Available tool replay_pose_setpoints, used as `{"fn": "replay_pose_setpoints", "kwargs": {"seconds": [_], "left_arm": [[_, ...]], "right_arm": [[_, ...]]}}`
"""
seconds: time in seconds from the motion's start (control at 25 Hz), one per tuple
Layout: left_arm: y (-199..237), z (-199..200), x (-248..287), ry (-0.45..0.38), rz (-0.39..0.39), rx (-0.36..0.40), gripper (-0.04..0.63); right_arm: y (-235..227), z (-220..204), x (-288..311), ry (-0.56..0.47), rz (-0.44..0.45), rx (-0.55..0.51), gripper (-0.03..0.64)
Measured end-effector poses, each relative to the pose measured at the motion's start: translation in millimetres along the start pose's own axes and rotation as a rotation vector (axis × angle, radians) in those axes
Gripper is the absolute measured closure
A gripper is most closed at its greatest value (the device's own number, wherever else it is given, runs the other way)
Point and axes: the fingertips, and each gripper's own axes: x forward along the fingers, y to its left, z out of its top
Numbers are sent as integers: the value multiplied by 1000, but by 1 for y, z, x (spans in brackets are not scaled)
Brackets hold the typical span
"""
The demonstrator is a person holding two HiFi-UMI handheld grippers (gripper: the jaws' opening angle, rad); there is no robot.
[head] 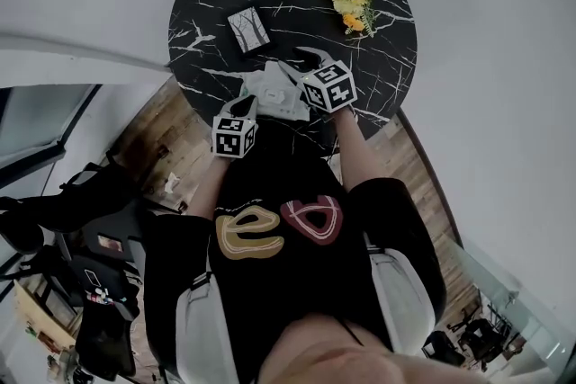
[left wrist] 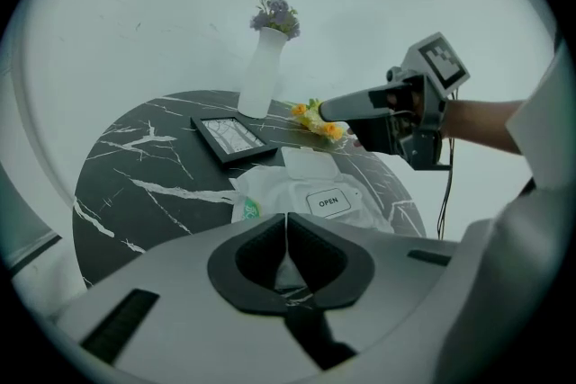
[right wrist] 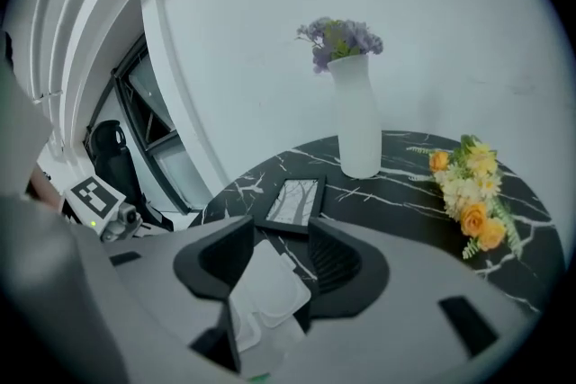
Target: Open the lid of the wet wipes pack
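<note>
Right gripper [right wrist: 281,236] jaws apart, lid [right wrist: 270,283] between | left gripper [left wrist: 286,234] pinching wipes pack [left wrist: 279,193]

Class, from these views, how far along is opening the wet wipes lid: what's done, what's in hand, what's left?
Done: the lid looks flipped back off the wet wipes pack. In hand: the left gripper pinches the pack's near edge, and the right gripper is open, with the lid showing between its parted jaws. Left: probably only drawing both grippers away.
</note>
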Motion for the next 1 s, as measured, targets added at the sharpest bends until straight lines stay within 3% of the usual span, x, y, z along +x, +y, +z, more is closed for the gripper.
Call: {"fn": "replay_pose_setpoints", "kwargs": {"seconds": [0.2,0.32,0.44,0.6,1.0], "left_arm": [[-1,3,-5,1,-40,-68,576],[-1,14,-15,-51,-33,-69,575],[-2,28,-24,-115,-25,-70,577],[-5,49,-37,-201,-8,-47,576],[-14,90,-87,-394,11,26,576]], "right_arm": [[8,4,-22,-81,-44,1,431],[13,1,-37,-122,-91,12,430],[17,-2,-49,-199,-116,86,430],[25,-6,-64,-273,-155,138,430],[53,-13,-98,-366,-308,92,438]]}}
